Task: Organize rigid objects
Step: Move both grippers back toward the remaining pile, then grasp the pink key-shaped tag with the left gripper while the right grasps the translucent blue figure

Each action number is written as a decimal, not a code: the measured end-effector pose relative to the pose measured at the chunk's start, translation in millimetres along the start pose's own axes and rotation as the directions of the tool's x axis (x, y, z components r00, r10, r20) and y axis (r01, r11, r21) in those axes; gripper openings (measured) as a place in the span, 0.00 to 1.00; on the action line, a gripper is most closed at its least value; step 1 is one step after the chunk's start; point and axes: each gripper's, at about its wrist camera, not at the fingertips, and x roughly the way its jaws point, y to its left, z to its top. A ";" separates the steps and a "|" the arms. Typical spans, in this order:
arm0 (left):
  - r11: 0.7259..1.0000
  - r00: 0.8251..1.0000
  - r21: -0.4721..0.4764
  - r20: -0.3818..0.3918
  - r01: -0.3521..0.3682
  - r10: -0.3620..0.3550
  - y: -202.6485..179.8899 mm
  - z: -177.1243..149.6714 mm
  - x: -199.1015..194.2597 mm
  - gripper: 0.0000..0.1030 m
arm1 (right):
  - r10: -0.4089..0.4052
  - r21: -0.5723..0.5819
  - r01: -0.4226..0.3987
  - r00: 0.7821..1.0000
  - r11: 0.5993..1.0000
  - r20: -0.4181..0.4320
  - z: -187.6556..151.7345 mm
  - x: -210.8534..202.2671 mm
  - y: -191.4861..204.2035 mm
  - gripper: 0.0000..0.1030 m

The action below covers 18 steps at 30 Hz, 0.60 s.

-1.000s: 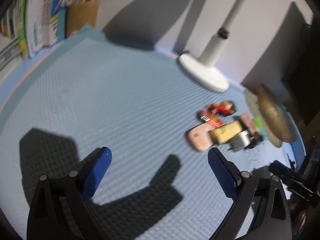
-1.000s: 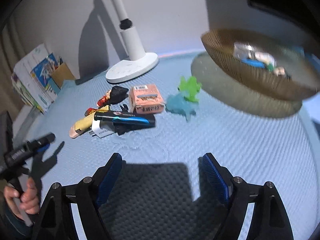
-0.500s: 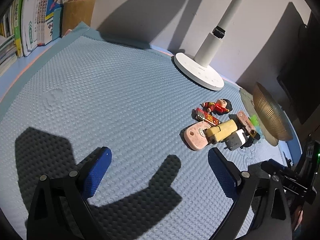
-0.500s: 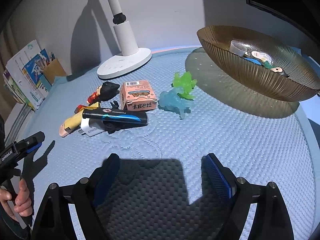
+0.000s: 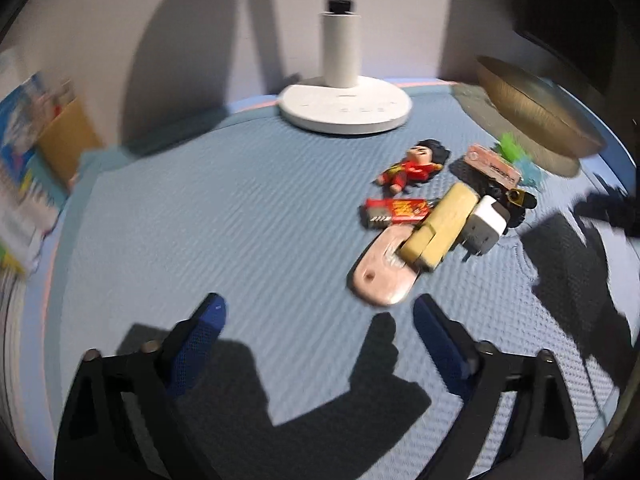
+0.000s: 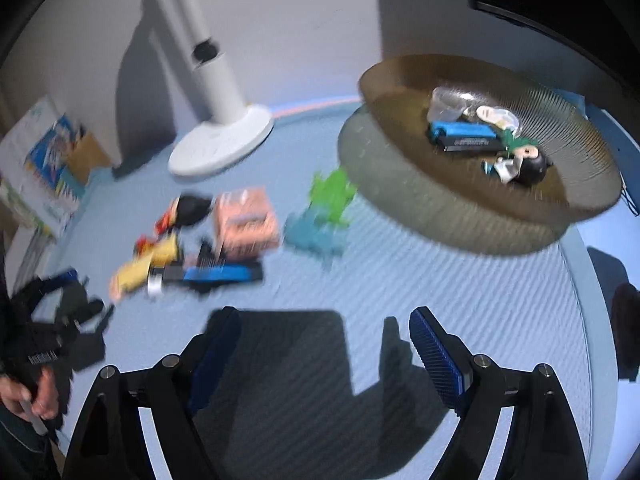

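Observation:
A pile of small objects lies on the blue mat: a red doll (image 5: 416, 164), a red packet (image 5: 396, 211), a pink oval case (image 5: 382, 276), a yellow block (image 5: 442, 226), a white charger (image 5: 486, 226) and a pink box (image 6: 245, 224). A blue-black bar (image 6: 218, 274) and green and teal toys (image 6: 326, 212) lie beside them. A brown ribbed bowl (image 6: 568, 196) holds several items. My left gripper (image 5: 318, 334) is open and empty, just short of the pink case. My right gripper (image 6: 324, 340) is open and empty, above bare mat.
A white lamp base (image 5: 346, 108) stands at the back of the mat. Books and a cardboard holder (image 5: 48, 152) stand at the far left. The left gripper and the hand holding it (image 6: 44, 344) show in the right wrist view.
The left gripper has swung right and closer to the pile. The right gripper has risen and turned toward the bowl, whose inside shows more. Both stay open.

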 end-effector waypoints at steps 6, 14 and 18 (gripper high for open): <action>0.993 0.994 0.051 -0.038 0.106 -0.104 -2.2 15.6 24.5 0.67 | 0.050 0.017 -0.049 0.998 0.999 -0.029 24.0 27.2 -2.7 0.64; 0.985 0.993 0.127 0.004 0.119 -0.120 -26.4 24.2 30.8 0.62 | 0.015 -0.048 -0.016 1.000 0.999 -0.027 38.9 59.1 16.3 0.54; 0.984 0.991 0.124 0.028 0.124 -0.129 -30.3 24.9 28.2 0.47 | -0.056 -0.112 0.055 0.998 0.992 -0.004 34.9 60.2 25.3 0.42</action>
